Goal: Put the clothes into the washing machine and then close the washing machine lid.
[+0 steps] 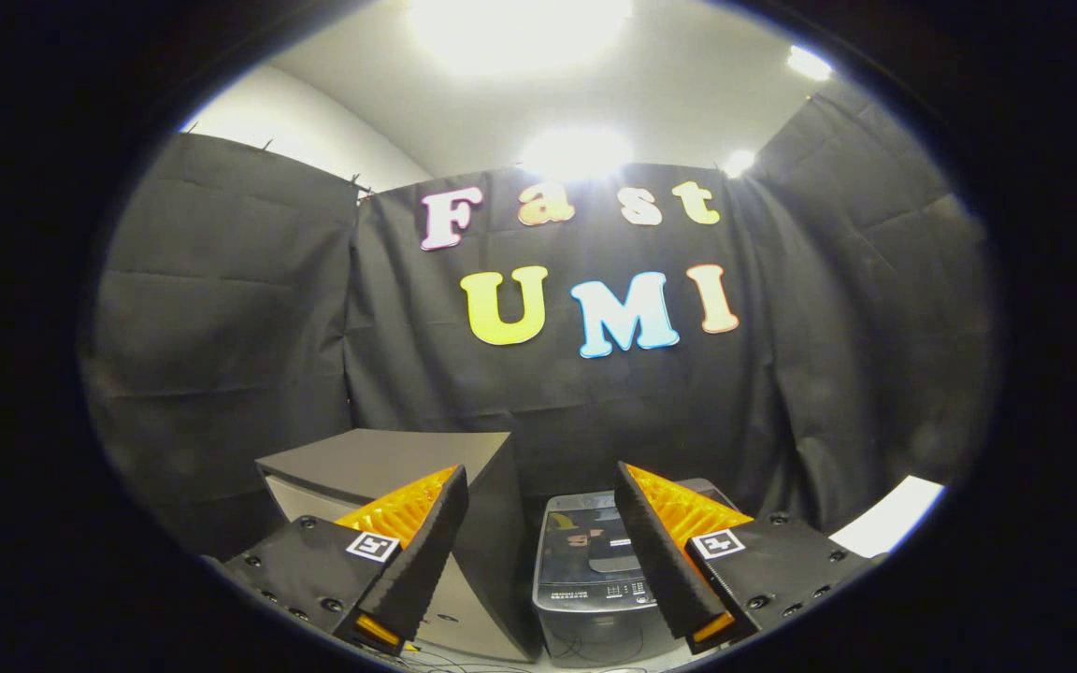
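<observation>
My gripper (538,486) is held high and open, with a wide gap between its two fingers and nothing in it. Beyond the fingers and well below them stands the washing machine (590,570), a small grey top-loader seen from above. Its dark glass lid (585,547) lies flat over the top, and a control panel runs along the near edge. The right finger (660,551) overlaps the machine's right side. No clothes can be seen.
A grey cabinet or box (389,463) stands just left of the washing machine, taller than it, partly behind the left finger. Black cloth walls close the booth on all sides. A white surface (889,523) shows to the right.
</observation>
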{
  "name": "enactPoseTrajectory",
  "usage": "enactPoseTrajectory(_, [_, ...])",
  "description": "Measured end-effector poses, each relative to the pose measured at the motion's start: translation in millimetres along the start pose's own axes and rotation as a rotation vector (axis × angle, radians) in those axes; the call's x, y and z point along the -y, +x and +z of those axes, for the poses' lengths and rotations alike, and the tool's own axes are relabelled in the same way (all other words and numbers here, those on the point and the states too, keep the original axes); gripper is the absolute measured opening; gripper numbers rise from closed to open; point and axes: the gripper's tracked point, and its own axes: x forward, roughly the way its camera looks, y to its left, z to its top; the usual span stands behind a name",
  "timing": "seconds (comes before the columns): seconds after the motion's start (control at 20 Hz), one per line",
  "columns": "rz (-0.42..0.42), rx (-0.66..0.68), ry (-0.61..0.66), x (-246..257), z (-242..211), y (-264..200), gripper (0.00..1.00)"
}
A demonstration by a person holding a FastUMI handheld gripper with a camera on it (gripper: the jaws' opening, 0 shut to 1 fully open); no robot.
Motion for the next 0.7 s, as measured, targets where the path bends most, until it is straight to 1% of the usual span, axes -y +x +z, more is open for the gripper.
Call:
enactPoseTrajectory(0.25, [0.051, -0.039, 0.021, -12, -20, -19, 0.98])
enactPoseTrajectory(0.7, [0.067, -0.01, -0.011, -7, -6, -22, 0.98])
